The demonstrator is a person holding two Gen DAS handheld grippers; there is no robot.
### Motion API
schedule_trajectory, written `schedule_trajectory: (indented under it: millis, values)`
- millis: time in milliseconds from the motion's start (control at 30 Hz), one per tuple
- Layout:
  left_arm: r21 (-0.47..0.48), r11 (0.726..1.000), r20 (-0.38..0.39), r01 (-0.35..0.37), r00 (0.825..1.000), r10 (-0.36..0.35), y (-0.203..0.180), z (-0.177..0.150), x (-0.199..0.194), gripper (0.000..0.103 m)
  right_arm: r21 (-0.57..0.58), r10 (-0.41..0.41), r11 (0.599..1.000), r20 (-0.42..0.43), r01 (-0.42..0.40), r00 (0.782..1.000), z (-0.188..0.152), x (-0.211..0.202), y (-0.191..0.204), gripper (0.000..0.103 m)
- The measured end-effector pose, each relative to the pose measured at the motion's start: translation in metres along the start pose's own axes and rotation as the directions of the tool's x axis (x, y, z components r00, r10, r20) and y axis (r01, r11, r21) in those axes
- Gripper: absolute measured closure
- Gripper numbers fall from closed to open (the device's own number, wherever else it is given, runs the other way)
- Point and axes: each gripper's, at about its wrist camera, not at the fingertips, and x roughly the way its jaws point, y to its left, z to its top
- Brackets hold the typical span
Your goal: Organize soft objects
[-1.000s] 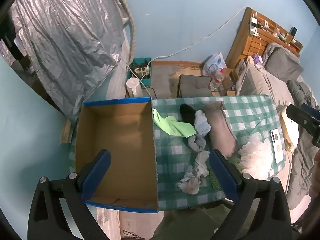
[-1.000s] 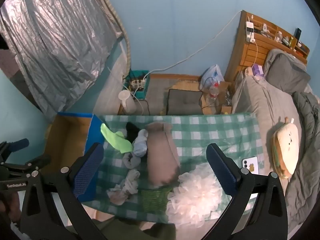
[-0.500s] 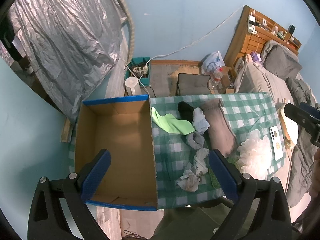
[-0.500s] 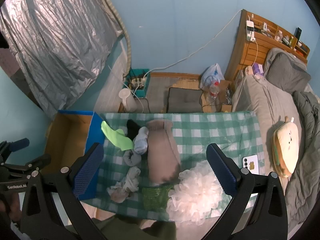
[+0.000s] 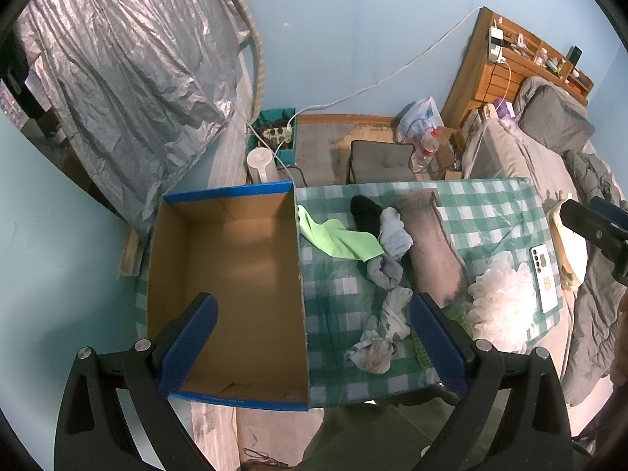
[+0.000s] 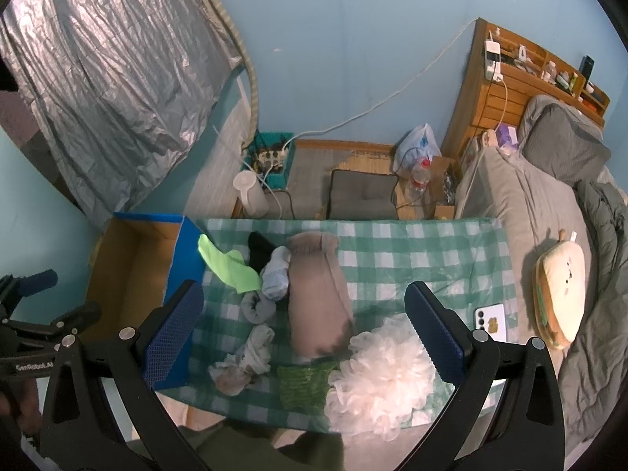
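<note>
Heaped along the middle of the checked table [image 6: 412, 251]: green cloth [image 5: 341, 237], black sock [image 5: 363, 212], pale socks [image 5: 394, 231], tan pouch [image 6: 318, 294], white pouf [image 6: 382, 369] overhanging the near edge. Beside them at the left end, open cardboard box [image 5: 227, 286]. Bare cloth toward the right edge. Above, left gripper [image 5: 310, 341] and right gripper [image 6: 302, 329], jaws spread wide, holding nothing. Green mesh piece [image 6: 304, 384] partly hidden under pouf.

The left hand-held gripper [image 5: 312, 339] and right hand-held gripper [image 6: 304, 331] hover with jaws spread wide, holding nothing.

Dim bluish indoor light, blown-out glare on the white pouf [image 5: 500, 308], heavy fisheye edges, perhaps slight blur.
</note>
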Motion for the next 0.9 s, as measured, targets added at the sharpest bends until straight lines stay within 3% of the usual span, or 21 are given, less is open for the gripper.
schedule_trajectory:
  millis: [167,900]
  values:
    - [0.002,1.0,-0.005,0.001,1.0,-0.001,-0.002,0.0,0.002,0.004,0.002,0.001,1.0,-0.005,-0.001,1.0,-0.014,0.0,0.002,0.002]
    - [0.007,1.0,-0.01,0.005,1.0,-0.005,-0.007,-0.003,0.002,0.004,0.008,-0.001,1.0,-0.024,0.001,1.0,-0.012,0.003,-0.006,0.002]
